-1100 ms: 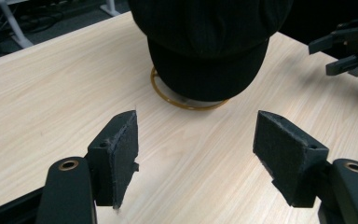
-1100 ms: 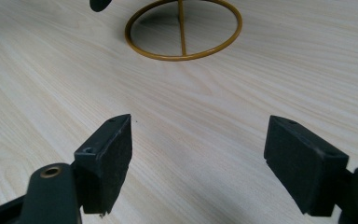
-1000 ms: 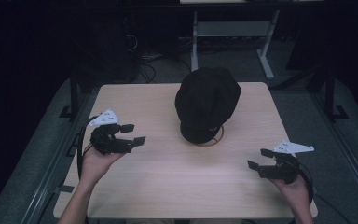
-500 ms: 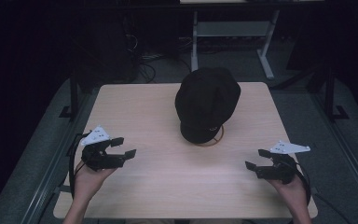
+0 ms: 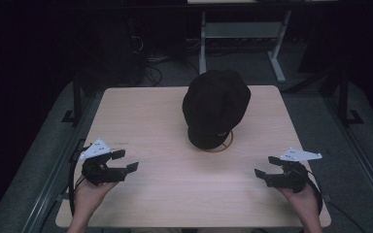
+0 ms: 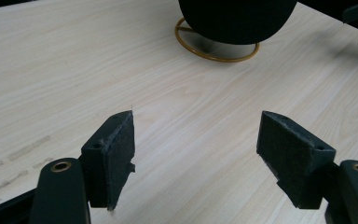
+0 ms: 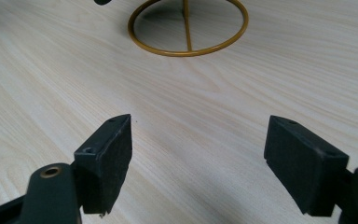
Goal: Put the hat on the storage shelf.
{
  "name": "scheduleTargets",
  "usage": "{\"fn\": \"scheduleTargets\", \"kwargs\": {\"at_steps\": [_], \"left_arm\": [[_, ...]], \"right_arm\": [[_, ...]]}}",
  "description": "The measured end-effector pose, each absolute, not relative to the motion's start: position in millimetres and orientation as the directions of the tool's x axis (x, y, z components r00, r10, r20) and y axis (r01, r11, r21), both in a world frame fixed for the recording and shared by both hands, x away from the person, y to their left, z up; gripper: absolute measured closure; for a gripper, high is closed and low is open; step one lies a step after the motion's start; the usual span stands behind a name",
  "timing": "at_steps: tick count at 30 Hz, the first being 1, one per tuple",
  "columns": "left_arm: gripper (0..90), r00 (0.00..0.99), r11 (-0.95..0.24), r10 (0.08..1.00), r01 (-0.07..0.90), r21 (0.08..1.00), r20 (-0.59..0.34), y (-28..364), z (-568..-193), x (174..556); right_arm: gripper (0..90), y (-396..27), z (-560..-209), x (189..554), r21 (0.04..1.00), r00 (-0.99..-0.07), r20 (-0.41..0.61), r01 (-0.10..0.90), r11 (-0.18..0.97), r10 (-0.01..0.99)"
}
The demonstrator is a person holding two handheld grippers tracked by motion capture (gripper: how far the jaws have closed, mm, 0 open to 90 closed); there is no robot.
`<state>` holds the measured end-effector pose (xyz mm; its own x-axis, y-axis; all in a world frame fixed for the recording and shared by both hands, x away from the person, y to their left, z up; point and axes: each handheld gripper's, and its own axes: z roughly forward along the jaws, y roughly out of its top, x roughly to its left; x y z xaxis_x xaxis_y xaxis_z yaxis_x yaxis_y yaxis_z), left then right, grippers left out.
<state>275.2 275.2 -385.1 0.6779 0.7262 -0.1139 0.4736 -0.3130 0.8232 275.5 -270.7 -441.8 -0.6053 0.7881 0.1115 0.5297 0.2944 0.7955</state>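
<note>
High view looks down on a pale wood-grain rectangular worktop (image 5: 165,121) with a black fabric cap (image 5: 216,104) perched on a thin gold wire stand (image 5: 222,143) at its centre, toward the far edge. The cap hides most of the stand; only part of the ring base shows at the near side. A small pale mark sits on the cap's front band, too small to read, and no other writing can be made out.

At the near left edge, the left hand-held gripper (image 5: 125,161) is held in the person's left hand (image 5: 88,194), its jaws apart and empty, pointing toward the middle of the worktop. At the near right edge, the right hand-held gripper (image 5: 267,166) sits in the right hand (image 5: 303,200), jaws likewise apart and gripping nothing. Both are well apart from the cap, and each carries a grey three-cornered plate on top.

Left gripper view shows faint scuffs on the wood at the left. Right gripper view shows the stand's ring with a thin upright rod.

Beyond the worktop the room is dark, with grey carpeted floor (image 5: 252,73), a white metal desk frame (image 5: 238,34) and tangled black cables (image 5: 150,68).
</note>
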Motion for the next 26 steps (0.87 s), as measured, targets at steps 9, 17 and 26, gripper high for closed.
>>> {"fn": "scheduleTargets", "kwargs": {"at_steps": [9, 17, 26], "left_arm": [[27.6, 0.673, -0.313, 0.731, 0.477, 0.821, -0.112, 274.1, -400.3, 270.8], [27.0, 0.676, -0.329, 0.729, 0.483, 0.811, -0.108, 274.7, -409.8, 270.1], [26.9, 0.661, -0.326, 0.743, 0.497, 0.804, -0.107, 278.4, -418.0, 274.6]], "right_arm": [[22.9, -266.7, -441.8, 272.1, 0.792, -0.619, 0.108, 0.527, 0.309, 0.778], [22.9, -265.6, -440.8, 271.2, 0.791, -0.634, 0.092, 0.515, 0.33, 0.768], [22.9, -260.1, -442.6, 273.1, 0.784, -0.647, 0.088, 0.514, 0.349, 0.757]]}}
